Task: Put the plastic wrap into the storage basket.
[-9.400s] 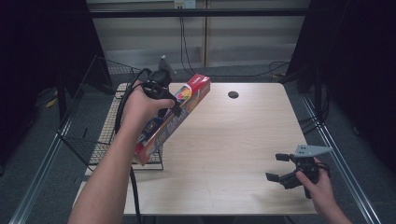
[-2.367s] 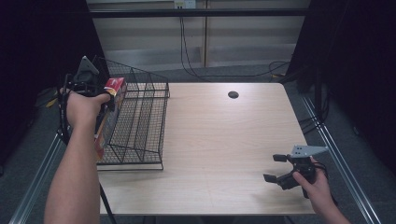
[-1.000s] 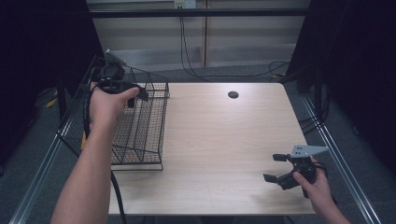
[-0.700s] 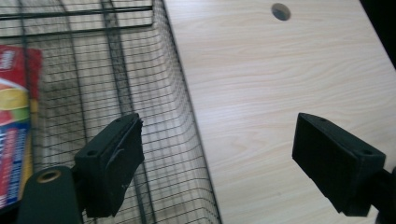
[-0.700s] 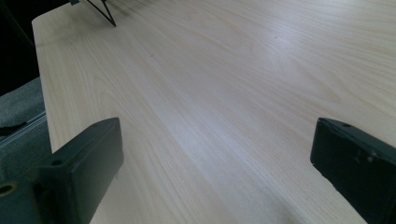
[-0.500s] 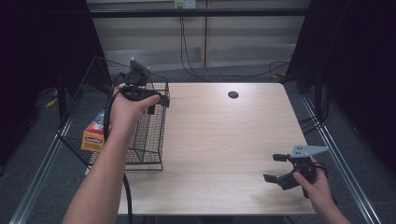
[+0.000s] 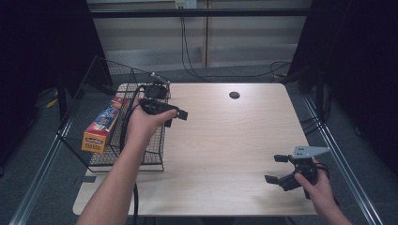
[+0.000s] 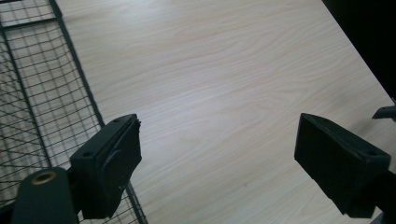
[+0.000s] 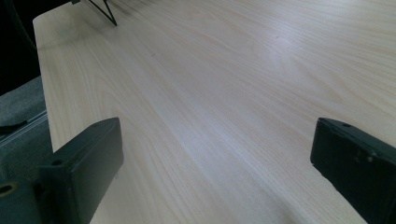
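Spanning pale wood table [image 7: 220, 140], grey floor [image 7: 42, 154]

Table [image 7: 225, 140]: pale wood-grain top, smooth, with a soft satin sheen where light is reflected in both gripper views. Wire basket [image 7: 89, 122]: thin dark metal rods welded into an open grid, dull in finish. Box [image 7: 101, 125] lying in the basket: printed cardboard, slightly glossy, in orange, blue and red. Left gripper [image 7: 176, 117]: jaw blocks of matt black plastic, faintly textured, with small moulded holes; a brass-coloured metal ring is seen at the base of one jaw. Right gripper [image 7: 277, 168]: matt black plastic jaws, topped by a flat grey plate of matt finish. Floor [image 7: 28, 178] beside the table: grey, carpet-like and rough.
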